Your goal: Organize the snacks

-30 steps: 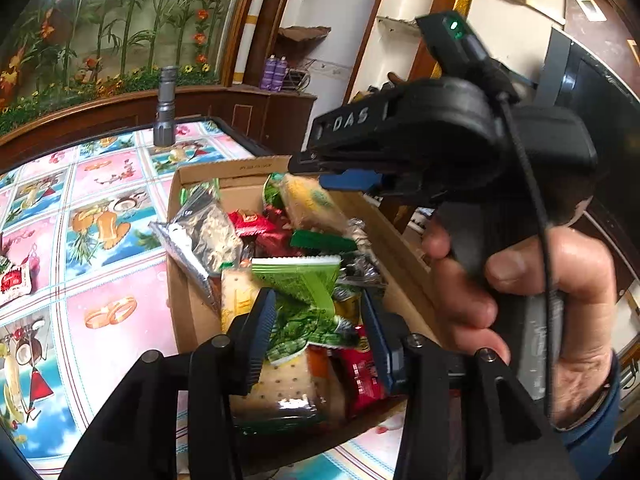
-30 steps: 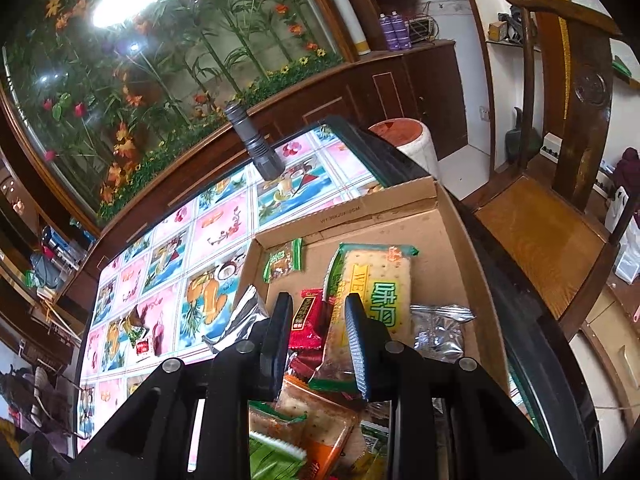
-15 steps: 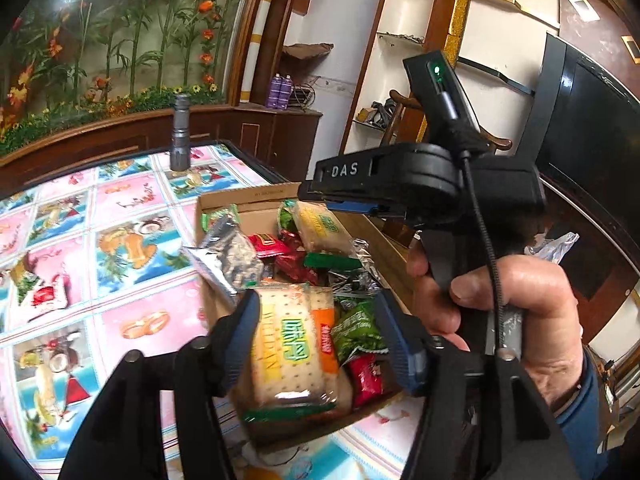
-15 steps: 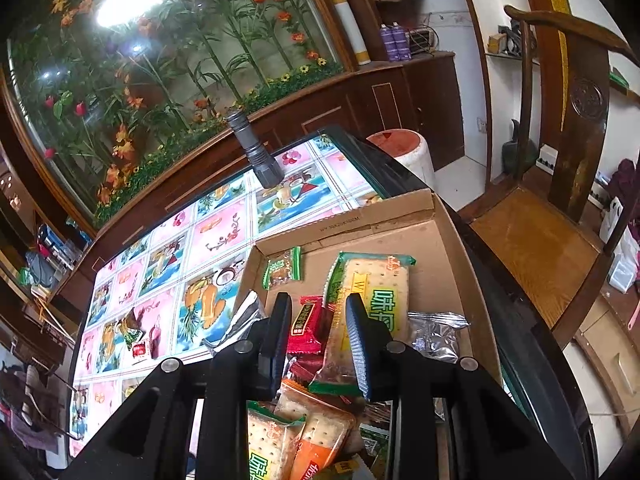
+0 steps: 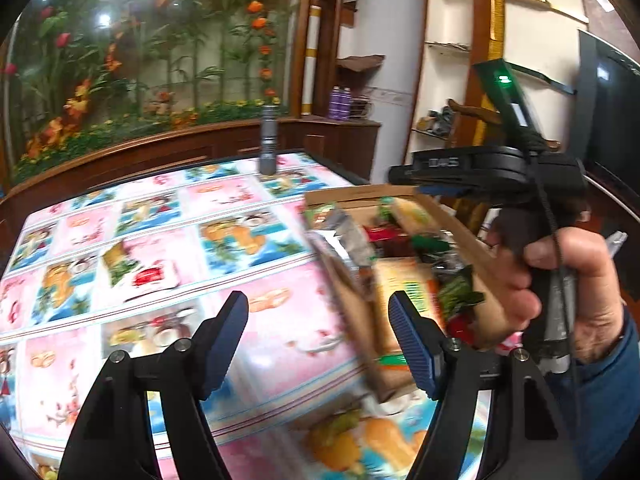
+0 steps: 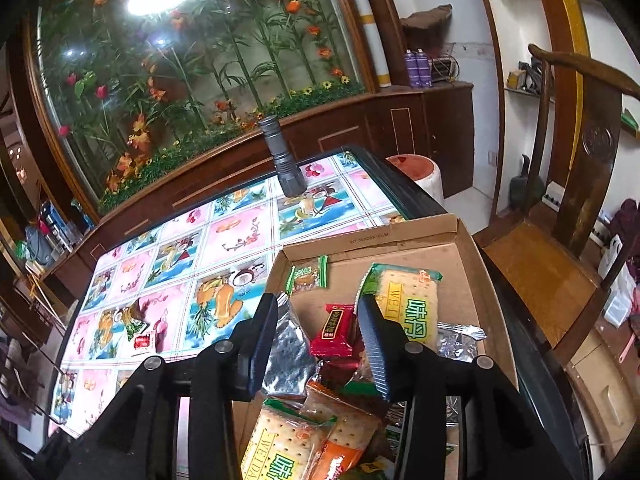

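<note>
A cardboard box at the table's right edge holds several snack packets. Among them are a green-ended cracker pack, a small green packet, a red packet and a silver packet. My right gripper hangs over the box with its jaws opening. The red and silver packets lie below the gap, and neither pad presses on them. My left gripper is over the tablecloth to the left of the box, its jaws opening wide with nothing between them. A hand holds the right tool.
A grey flashlight stands at the table's far edge. A small red-and-white packet lies loose on the patterned tablecloth, left of the box. A wooden chair stands right of the table, and a dark cabinet runs behind it.
The cracker pack that was between my left jaws now lies in the box. The left gripper has swung left over the tablecloth and widened. The right jaws have parted.
</note>
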